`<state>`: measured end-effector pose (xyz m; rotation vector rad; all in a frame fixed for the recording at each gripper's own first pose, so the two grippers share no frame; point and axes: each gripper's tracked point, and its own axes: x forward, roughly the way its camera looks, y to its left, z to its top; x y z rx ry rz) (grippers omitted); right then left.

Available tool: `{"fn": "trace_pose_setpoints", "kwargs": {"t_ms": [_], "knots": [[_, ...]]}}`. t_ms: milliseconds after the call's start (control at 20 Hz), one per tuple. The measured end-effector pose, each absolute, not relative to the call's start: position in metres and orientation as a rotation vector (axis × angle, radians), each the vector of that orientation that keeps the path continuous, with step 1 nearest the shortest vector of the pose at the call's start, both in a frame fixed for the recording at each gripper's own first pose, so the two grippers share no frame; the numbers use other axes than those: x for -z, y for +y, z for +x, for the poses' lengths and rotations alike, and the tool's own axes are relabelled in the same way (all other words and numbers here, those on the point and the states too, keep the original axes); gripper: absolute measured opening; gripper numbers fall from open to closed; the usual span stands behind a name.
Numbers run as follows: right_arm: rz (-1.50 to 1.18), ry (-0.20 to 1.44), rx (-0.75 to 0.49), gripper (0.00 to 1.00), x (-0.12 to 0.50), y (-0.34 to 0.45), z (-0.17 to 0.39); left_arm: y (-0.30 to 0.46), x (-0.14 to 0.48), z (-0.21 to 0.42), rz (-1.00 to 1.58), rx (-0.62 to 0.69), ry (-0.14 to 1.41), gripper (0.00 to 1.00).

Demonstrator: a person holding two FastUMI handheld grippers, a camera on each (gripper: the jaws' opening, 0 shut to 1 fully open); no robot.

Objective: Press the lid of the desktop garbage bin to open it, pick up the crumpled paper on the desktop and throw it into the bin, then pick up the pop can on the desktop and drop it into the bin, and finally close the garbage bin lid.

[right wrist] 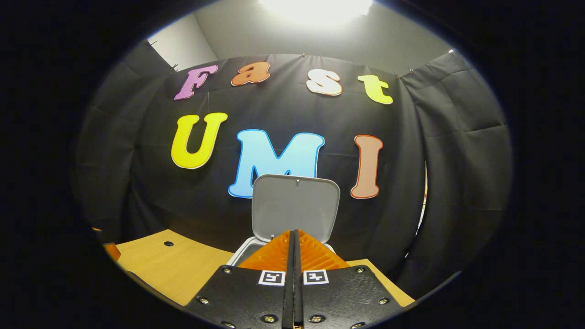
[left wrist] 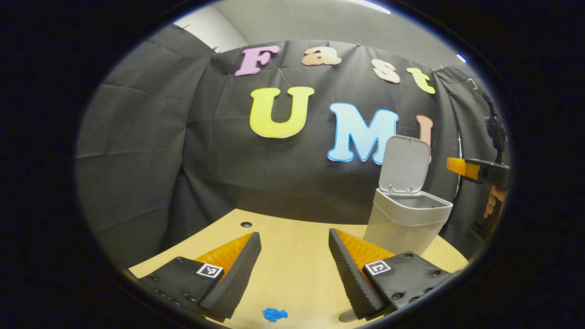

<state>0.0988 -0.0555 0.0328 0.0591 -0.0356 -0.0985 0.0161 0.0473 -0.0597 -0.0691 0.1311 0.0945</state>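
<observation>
Left gripper view, bin [left wrist: 404, 224] upright on desk, lid [left wrist: 404, 165] raised vertical

The pale grey plastic desktop garbage bin [left wrist: 406, 219] has a lid [left wrist: 405, 167] of the same plain grey, a shade lighter on its inner face. Under the bin, the light yellowish wood-grain surface [left wrist: 292, 256] carries a dark round hole [left wrist: 246, 224] well to the bin's left. Nearer than the bin on that surface lies a small bright blue scrap [left wrist: 274, 314]. Behind the bin hangs plain black cloth [left wrist: 160, 151], with white wall [left wrist: 205, 32] above it
</observation>
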Motion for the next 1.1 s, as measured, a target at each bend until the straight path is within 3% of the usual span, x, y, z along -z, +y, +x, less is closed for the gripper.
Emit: {"fn": "trace_pose_setpoints", "kwargs": {"t_ms": [450,600,700,750,900,1000,1100], "knots": [[0.053,-0.042,0.075,0.02,-0.029,-0.040,0.068,0.055,0.083,0.006,-0.050,-0.091,0.178,0.97],[0.066,-0.042,0.063,0.07,-0.028,-0.031,0.057,0.055,0.088,0.004,-0.042,-0.086,0.182,0.99],[0.085,-0.047,0.058,0.11,-0.027,-0.027,0.049,0.057,0.098,0.000,-0.037,-0.082,0.202,0.99],[0.093,-0.049,0.057,0.22,-0.027,-0.024,0.044,0.058,0.106,-0.002,-0.037,-0.081,0.216,0.99],[0.093,-0.059,0.061,0.31,-0.024,-0.021,0.034,0.061,0.133,-0.008,-0.039,-0.076,0.277,0.97],[0.087,-0.048,0.052,0.46,-0.021,-0.016,0.028,0.061,0.152,-0.014,-0.044,-0.071,0.325,0.97],[0.090,-0.033,0.041,0.51,-0.017,-0.012,0.023,0.063,0.173,-0.019,-0.058,-0.064,0.376,0.98]]}}
